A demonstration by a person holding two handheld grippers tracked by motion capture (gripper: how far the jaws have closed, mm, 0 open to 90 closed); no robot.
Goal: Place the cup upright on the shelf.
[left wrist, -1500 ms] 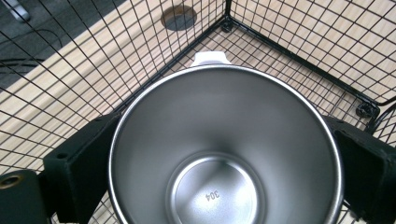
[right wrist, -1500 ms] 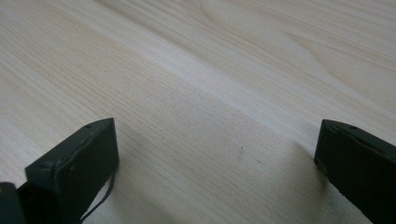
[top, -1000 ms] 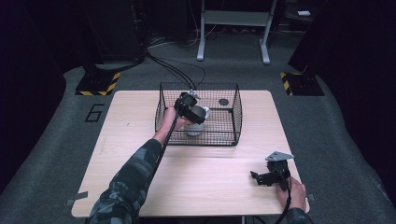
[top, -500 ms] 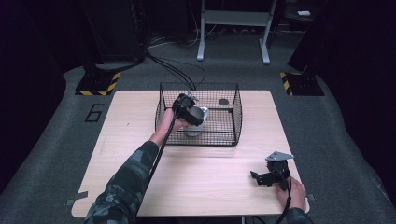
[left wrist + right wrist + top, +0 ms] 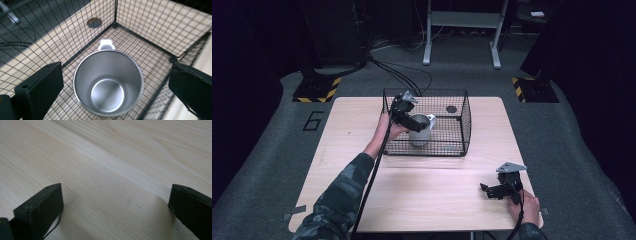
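Nearest, right gripper [image 5: 498, 189] rests low on wooden table [image 5: 427, 200], near front right corner, jaws spread wide, holding nothing. Farther back, left gripper [image 5: 412, 122] hangs over steel mug [image 5: 108, 82], jaws wide apart, either side of rim, not touching. Mug stands upright, empty, inside black wire basket [image 5: 464, 125], small white handle [image 5: 106, 45] toward far corner. Likely rigid, light, smooth-walled, slippery; rim or handle looks best hold. Number 6 marked on floor [image 5: 313, 120] at far left. No brand readable on mug.

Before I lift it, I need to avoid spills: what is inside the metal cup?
Nothing: the metal cup shows a bare shiny bottom. The wire basket floor beneath it is covered.
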